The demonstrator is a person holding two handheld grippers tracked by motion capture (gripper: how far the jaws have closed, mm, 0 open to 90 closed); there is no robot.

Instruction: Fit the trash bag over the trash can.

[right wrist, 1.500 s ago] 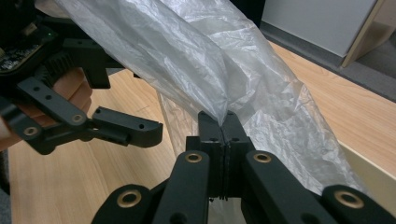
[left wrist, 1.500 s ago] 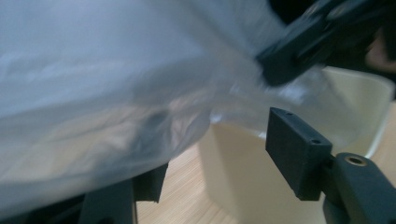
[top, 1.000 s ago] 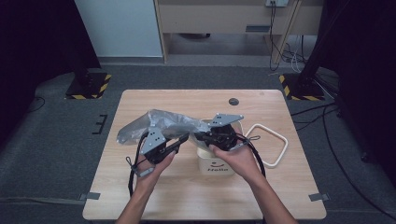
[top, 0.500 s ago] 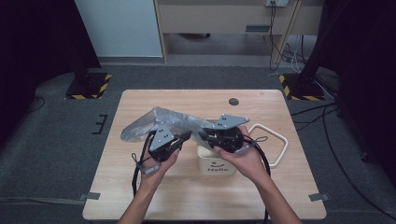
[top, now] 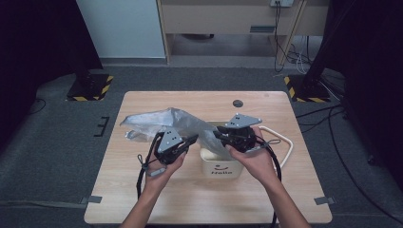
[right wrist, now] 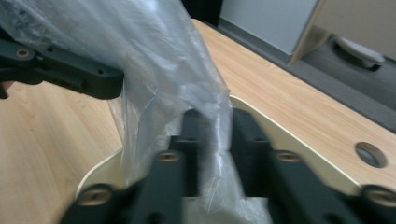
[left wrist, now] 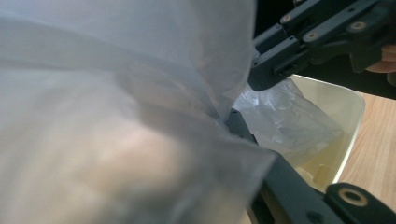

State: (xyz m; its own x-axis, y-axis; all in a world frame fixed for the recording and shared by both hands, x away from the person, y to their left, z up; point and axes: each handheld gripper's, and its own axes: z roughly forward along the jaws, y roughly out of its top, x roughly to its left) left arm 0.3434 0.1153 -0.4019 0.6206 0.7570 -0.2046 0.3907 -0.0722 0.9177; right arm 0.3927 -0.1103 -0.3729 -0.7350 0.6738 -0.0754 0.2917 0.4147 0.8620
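From the high view, we see the clear plastic bag (top: 166, 121) draped from the desk (top: 142, 199) at the left into the cream bin (top: 223, 167) marked "Hello", with our left tool (top: 192, 138) and right tool (top: 217, 134) meeting over the bin's rim; a second ago both sat slightly nearer us. In the left gripper view, the bag (left wrist: 116, 93) blankets the lens, our left tool pressed together on the film, and part of the bag lies inside the bin (left wrist: 348, 112). In the right gripper view, our right tool (right wrist: 215, 140) has just been spreading, a strand of bag (right wrist: 159, 79) between its parted jaws. We judge the right is letting go to regrip while lining the bin.
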